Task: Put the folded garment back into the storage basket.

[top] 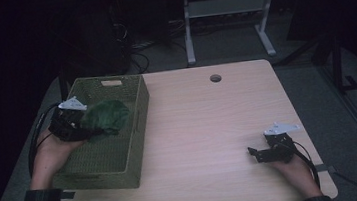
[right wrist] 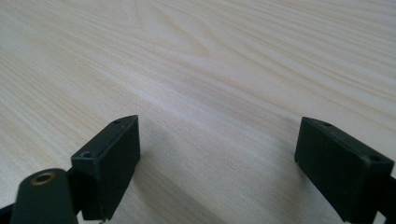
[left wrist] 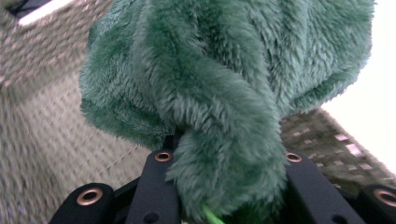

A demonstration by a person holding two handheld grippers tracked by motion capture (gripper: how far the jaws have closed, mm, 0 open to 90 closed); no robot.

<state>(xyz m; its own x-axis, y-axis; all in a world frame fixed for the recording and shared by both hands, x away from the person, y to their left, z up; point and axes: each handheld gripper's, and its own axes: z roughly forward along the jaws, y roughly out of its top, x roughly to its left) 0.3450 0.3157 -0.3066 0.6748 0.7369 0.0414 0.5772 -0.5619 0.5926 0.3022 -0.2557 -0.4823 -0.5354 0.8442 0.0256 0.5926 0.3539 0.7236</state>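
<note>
One fluffy green plush cloth (top: 106, 116) pinched in left gripper (top: 85, 132) jaws over olive woven basket (top: 137, 157) at counter's left edge, right gripper (top: 254, 153) jaws agape, empty; might snag basket rim if released early.

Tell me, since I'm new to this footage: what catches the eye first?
The fuzzy green plush cloth, bunched in the left tongs, hangs over the woven olive basket at the table's left side. On the bare wooden table, near its front right corner, the right tongs rest open, holding nothing.
</note>
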